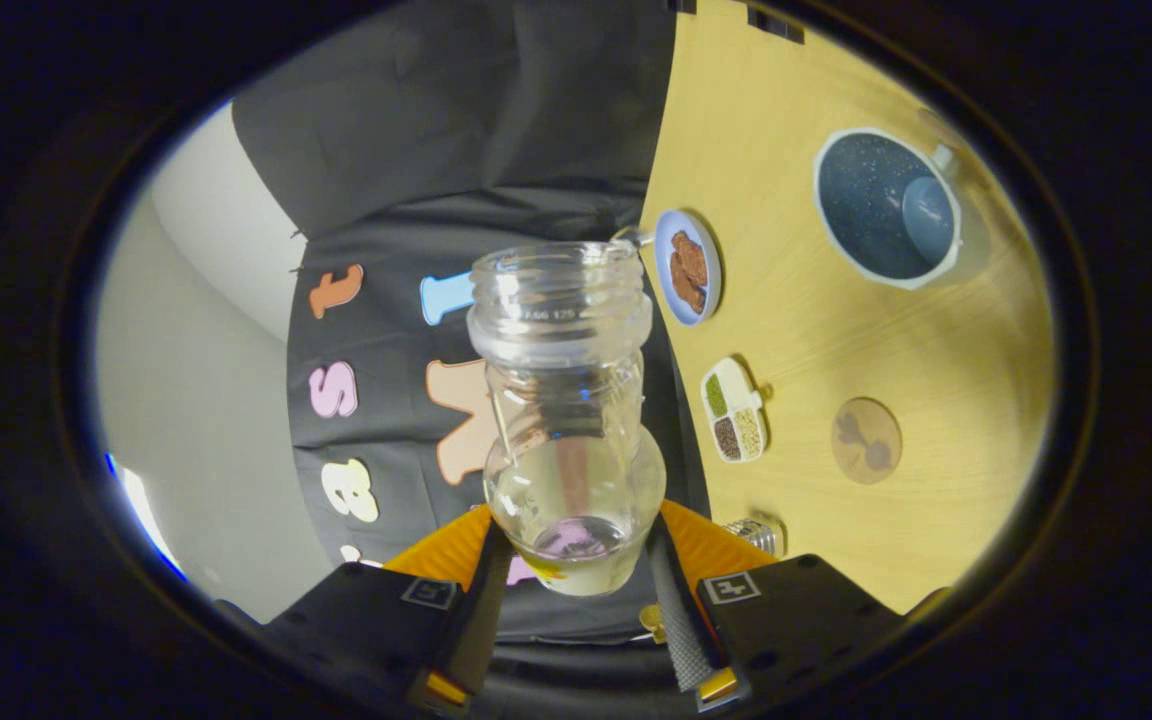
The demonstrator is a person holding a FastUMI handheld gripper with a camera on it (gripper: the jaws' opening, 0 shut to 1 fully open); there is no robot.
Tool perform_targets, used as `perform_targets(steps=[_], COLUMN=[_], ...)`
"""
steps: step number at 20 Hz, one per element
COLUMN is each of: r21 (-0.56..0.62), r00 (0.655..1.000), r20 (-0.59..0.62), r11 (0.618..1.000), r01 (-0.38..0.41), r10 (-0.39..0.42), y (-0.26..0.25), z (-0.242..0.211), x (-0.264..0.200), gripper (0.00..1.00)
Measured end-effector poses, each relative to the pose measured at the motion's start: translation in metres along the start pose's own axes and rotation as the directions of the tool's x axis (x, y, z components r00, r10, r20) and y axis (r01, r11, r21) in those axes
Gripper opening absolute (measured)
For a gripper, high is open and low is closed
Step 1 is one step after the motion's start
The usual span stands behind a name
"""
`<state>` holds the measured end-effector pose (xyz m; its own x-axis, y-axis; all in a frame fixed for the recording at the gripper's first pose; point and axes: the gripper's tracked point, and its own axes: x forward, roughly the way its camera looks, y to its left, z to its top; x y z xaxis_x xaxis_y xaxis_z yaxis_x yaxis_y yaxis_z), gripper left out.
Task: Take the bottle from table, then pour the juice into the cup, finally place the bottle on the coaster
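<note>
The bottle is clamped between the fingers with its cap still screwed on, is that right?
Not quite. The bottle is clamped between the fingers, but its mouth is open, with no cap on it. The gripper view shows the bare threaded neck.

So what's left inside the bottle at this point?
The bottle, clamped between the tool fingers, has no cap. Through the clear glass, a shallow layer of pale liquid sits at its base; the rest looks empty. The fingers cover the lower sides, so the exact level is uncertain.

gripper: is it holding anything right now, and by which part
The gripper is shut on the clear bottle, its two fingers pressing the lower body near the base, mouth pointing away.
</note>
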<state>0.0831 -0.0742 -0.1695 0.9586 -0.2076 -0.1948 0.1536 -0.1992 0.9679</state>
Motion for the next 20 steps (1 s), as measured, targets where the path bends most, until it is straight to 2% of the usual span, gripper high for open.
perform_targets(steps=[20], r21=[0.053], r00=[1.0], r20=[0.014], r11=[0.999], r01=[-0.011], r10=[0.011], y=[0.0084], z=[-0.0024], x=[0.0017], gripper=[0.74])
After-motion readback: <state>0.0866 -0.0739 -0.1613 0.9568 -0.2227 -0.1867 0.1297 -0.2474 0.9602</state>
